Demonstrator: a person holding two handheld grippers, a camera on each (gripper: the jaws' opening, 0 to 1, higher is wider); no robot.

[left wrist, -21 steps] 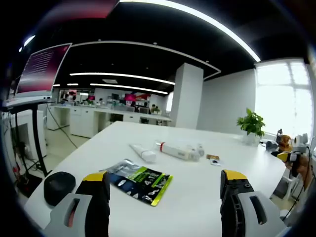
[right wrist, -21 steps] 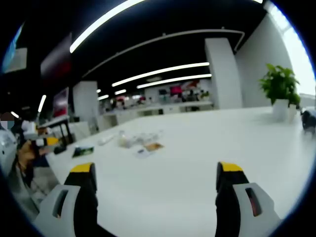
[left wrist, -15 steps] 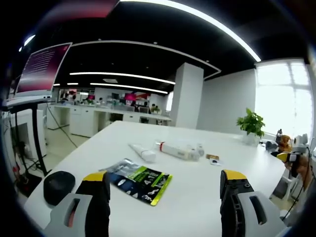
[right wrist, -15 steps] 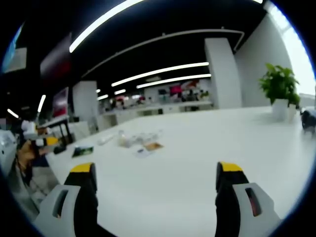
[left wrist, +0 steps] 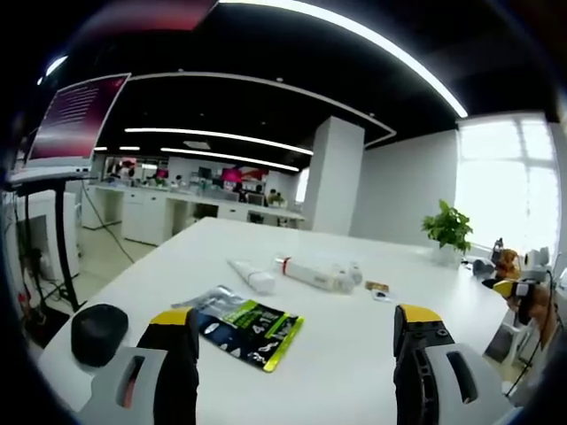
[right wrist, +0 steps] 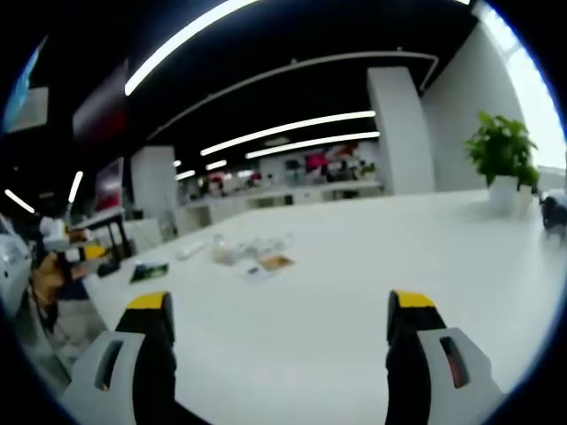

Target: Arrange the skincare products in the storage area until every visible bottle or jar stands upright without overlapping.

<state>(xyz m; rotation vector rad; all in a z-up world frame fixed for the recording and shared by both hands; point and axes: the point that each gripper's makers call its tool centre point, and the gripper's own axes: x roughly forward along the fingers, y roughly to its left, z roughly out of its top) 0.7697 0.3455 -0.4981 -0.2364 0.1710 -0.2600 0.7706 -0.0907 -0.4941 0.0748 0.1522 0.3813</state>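
Pre-grasp stage, nothing stood up yet: left gripper (left wrist: 291,354) and right gripper (right wrist: 276,354) both spread wide and empty above the white table (left wrist: 354,372), white skincare tubes (left wrist: 306,273) lying mid-table, so next likely approach one.

No readable text in either view.

A dark and green pouch (left wrist: 250,323) lying flat on the white worktop (left wrist: 337,354) carries printing, but it is too small and blurred to make out. A screen (left wrist: 75,119) on a stand at the far left of the left gripper view shows rows of pale lines on a reddish ground, also illegible. The tubes (left wrist: 306,273) and the small cards (right wrist: 270,264) beside them bear no legible label.
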